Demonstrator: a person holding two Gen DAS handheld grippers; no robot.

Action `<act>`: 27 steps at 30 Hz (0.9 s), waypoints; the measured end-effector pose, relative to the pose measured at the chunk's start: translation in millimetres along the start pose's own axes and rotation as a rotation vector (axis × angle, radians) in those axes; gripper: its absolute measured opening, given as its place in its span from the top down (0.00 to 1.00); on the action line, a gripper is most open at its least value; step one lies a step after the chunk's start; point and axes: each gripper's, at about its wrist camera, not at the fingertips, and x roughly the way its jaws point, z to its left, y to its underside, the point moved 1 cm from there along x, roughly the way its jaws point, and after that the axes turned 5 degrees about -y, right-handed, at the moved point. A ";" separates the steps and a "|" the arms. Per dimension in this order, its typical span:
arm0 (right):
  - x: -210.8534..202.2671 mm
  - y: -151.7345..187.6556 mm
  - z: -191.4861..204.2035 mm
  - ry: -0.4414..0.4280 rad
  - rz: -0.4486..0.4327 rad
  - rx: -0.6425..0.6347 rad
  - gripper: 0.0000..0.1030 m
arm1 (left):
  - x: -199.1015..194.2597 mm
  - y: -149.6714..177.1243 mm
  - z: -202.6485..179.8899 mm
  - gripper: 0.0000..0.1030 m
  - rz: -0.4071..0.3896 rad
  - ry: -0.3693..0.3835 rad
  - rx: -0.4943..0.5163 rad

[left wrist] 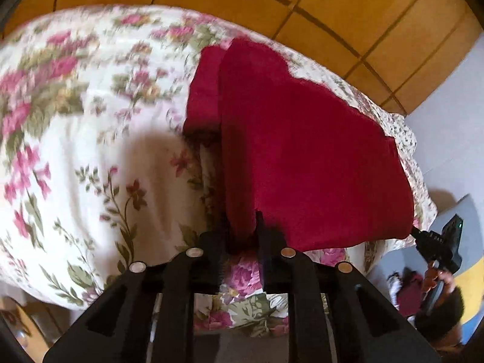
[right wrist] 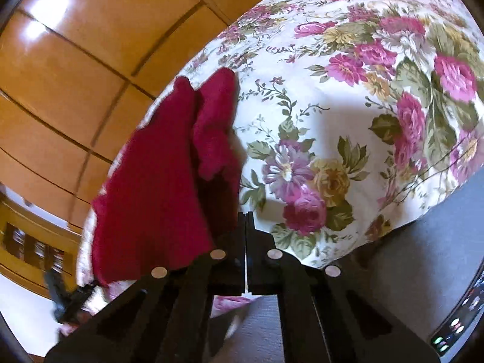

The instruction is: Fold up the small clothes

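Note:
A dark red garment (left wrist: 302, 151) lies on a floral bedspread (left wrist: 75, 121), with its near edge raised and stretched between both grippers. In the left wrist view my left gripper (left wrist: 244, 227) is shut on that edge, and red cloth fills the gap between its fingers. My right gripper (left wrist: 414, 232) meets the garment's right corner, with a hand (left wrist: 441, 278) on its handle. In the right wrist view my right gripper (right wrist: 245, 217) has its fingers pressed together against the edge of the red garment (right wrist: 151, 181). The left gripper (right wrist: 75, 293) is a dark blur at the lower left.
The floral bedspread (right wrist: 348, 106) spreads wide to the right of the garment. Orange-brown wooden panels (left wrist: 332, 15) (right wrist: 60, 75) lie beyond the bed's far edge. A grey surface (right wrist: 423, 257) and a dark device with small lights (right wrist: 453, 329) are at the near right.

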 end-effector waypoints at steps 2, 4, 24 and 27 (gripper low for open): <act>-9.7 -3.7 17.9 0.007 -0.050 -0.089 0.93 | -6.3 -0.9 0.9 0.71 -0.024 -0.007 0.000; -21.7 -7.9 38.1 -0.006 -0.108 -0.160 0.73 | -15.3 -6.4 3.5 0.70 -0.047 0.012 -0.033; 140.4 -61.8 161.0 0.191 0.147 -0.622 0.78 | 75.7 -113.7 -118.0 0.70 -0.015 -0.134 0.369; 166.4 -79.7 148.1 0.201 0.161 -0.552 0.81 | 112.2 -130.1 -113.8 0.70 0.016 -0.202 0.370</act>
